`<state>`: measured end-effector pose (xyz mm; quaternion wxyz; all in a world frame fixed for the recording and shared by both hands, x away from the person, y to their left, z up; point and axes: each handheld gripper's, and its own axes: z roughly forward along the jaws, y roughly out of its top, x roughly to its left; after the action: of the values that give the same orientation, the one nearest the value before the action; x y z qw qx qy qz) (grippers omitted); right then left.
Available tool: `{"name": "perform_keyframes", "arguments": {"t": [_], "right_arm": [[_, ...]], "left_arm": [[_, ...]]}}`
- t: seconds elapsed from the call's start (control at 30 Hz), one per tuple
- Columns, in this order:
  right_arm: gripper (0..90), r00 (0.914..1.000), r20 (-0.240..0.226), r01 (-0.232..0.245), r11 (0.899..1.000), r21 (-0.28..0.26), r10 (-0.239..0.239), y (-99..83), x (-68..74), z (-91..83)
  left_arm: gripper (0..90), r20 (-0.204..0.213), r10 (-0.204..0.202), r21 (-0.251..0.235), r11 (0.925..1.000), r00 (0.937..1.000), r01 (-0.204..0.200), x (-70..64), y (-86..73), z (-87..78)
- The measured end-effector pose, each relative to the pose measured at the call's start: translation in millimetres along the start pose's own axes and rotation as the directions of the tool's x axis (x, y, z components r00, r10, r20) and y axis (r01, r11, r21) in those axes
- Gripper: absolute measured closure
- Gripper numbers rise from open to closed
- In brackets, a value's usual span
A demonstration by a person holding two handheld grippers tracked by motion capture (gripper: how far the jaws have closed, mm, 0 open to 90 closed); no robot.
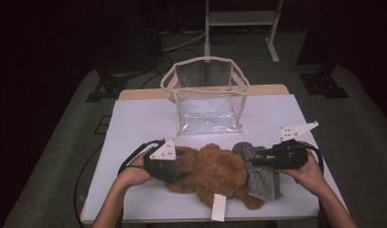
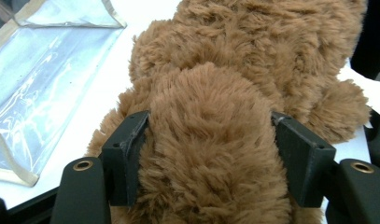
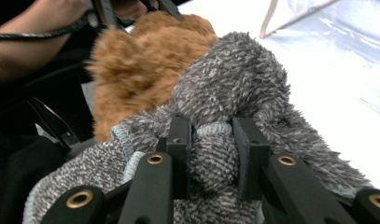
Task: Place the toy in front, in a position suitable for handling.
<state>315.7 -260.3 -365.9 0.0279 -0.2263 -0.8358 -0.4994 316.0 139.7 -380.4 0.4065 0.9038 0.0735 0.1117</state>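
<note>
One brown plush bear (image 1: 215, 173) lies on the counter (image 1: 134, 123), near the front edge, and it wears one grey knitted garment (image 1: 262, 180) at its right end. One white tag (image 1: 219, 207) sticks out from the bear toward the front edge of the counter. One clear plastic bag (image 1: 206, 95) with a beige trim stands open-topped behind the bear, apart from it. Nothing can be seen inside the bag.

Two claws are at work, one in each hand. The left claw (image 1: 181, 175) is clamped on the bear's left end; in the left gripper view the jaws stand fairly wide, one pressed into each side of a thick roll of brown fur (image 2: 211, 140). The right claw (image 1: 254, 161) grips the grey garment; in the right gripper view the jaws stand narrow, pinching a fold of the grey knit (image 3: 211, 154) between them.

In the high view the bear's shape is hard to read: head and limbs merge into one brown mass, and the left claw covers part of it. What kind of garment the grey knit is cannot be told. In the left gripper view the bag (image 2: 43, 84) is cut off at the left edge, and in the right gripper view just a corner of it (image 3: 318, 28) appears at the top right.
</note>
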Motion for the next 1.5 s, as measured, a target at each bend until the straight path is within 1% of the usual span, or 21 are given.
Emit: {"name": "perform_keyframes", "arguments": {"t": [0.13,0.3,0.33,0.4,0.47,0.57,0.63,0.7,0.77,0.8,0.9,0.97,1.03,1.1,1.13,1.17,1.23,1.3,1.33,1.4,1.5], "right_arm": [[70.3,0.9999,-0.013,0.007,1.0,-0.005,-0.007,4.8,-1.7,8.2],[70.3,0.9998,-0.015,-0.012,1.0,-0.005,0.012,7.2,-11.9,24.7],[70.3,0.9996,-0.017,-0.023,1.0,-0.008,0.023,7.0,-14.0,25.1],[70.4,0.9994,-0.021,-0.03,0.999,-0.017,0.029,8.6,-14.8,22.0],[70.5,0.9997,-0.021,-0.014,0.999,-0.034,0.013,13.7,-11.3,15.5],[70.6,0.9988,-0.044,0.017,0.998,-0.067,-0.02,25.1,-1.5,7.7],[70.6,0.9975,-0.05,0.046,0.997,-0.068,-0.049,34.1,6.3,6.3],[70.5,0.9951,-0.057,0.077,0.995,-0.066,-0.081,42.0,13.2,9.5],[70.5,0.9934,-0.047,0.103,0.994,-0.037,-0.105,46.7,17.8,17.2],[70.5,0.9926,-0.042,0.113,0.993,-0.019,-0.114,47.2,18.3,23.1],[70.6,0.9934,-0.039,0.109,0.994,0.026,-0.108,42.5,15.2,40.9],[70.7,0.9939,-0.036,0.105,0.994,0.03,-0.104,39.1,11.9,45.8],[70.8,0.9946,-0.043,0.096,0.995,0.021,-0.095,36.3,8.6,46.5],[70.9,0.9953,-0.034,0.092,0.995,0.027,-0.091,34.0,7.3,46.1],[70.9,0.9954,-0.03,0.092,0.995,0.029,-0.091,32.8,6.6,45.6],[70.9,0.9956,-0.026,0.091,0.995,0.027,-0.09,31.7,5.7,45.0],[71.0,0.9963,-0.029,0.082,0.996,0.026,-0.081,29.8,4.4,44.0],[71.0,0.9962,-0.025,0.084,0.996,0.026,-0.083,28.5,3.8,43.2],[71.0,0.9963,-0.022,0.084,0.996,0.027,-0.083,28.0,3.5,42.6],[70.9,0.9966,-0.018,0.081,0.996,0.026,-0.08,26.9,2.1,41.5],[70.9,0.9976,-0.015,0.068,0.997,0.023,-0.068,25.2,-2.1,39.4]], "left_arm": [[32.3,-0.007,0.0,0.012,0.9999,1.0,0.0,0.7,0.7,-0.7],[31.9,-0.019,-0.025,0.01,0.9996,0.9995,0.025,2.9,-2.9,-1.8],[32.0,-0.02,-0.032,0.006,0.9995,0.9993,0.033,3.3,-3.4,-1.6],[32.0,-0.018,-0.025,0.006,0.9997,0.9995,0.025,3.6,-2.9,-0.8],[32.0,-0.022,-0.027,0.002,0.9996,0.9994,0.027,3.1,-1.2,0.9],[32.1,-0.038,-0.027,0.003,0.9996,0.9989,0.027,3.5,2.8,2.9],[32.1,-0.059,-0.037,0.001,0.9993,0.9976,0.037,4.9,5.7,3.7],[32.4,-0.078,-0.05,-0.003,0.9987,0.9956,0.05,5.9,8.3,4.2],[32.4,-0.083,-0.056,-0.006,0.9984,0.995,0.055,6.2,9.2,4.7],[32.3,-0.082,-0.057,-0.005,0.9984,0.995,0.057,6.3,8.9,4.3],[29.9,-0.078,-0.067,-0.005,0.9977,0.9947,0.067,7.0,6.0,1.9],[25.3,-0.072,-0.071,-0.025,0.9973,0.9949,0.07,8.1,3.1,-1.5],[18.5,-0.057,-0.069,-0.038,0.997,0.996,0.067,8.9,0.0,-4.3],[14.8,-0.035,-0.056,-0.044,0.9975,0.9978,0.055,9.6,-4.1,-6.3],[12.8,-0.031,-0.059,-0.045,0.9974,0.9978,0.057,10.0,-6.1,-6.0],[11.1,-0.021,-0.061,-0.048,0.997,0.9979,0.06,10.4,-8.1,-4.8],[7.8,-0.004,-0.048,-0.063,0.9969,0.9989,0.047,10.5,-11.6,-0.6],[2.8,-0.004,-0.031,-0.063,0.9976,0.9995,0.031,11.0,-13.1,5.5],[2.2,-0.005,-0.027,-0.066,0.9975,0.9996,0.027,11.8,-13.0,8.0],[0.6,-0.003,-0.034,-0.077,0.9965,0.9994,0.034,13.9,-11.7,13.3],[2.0,0.005,-0.046,-0.072,0.9963,0.9989,0.047,16.8,-9.0,19.3]]}}
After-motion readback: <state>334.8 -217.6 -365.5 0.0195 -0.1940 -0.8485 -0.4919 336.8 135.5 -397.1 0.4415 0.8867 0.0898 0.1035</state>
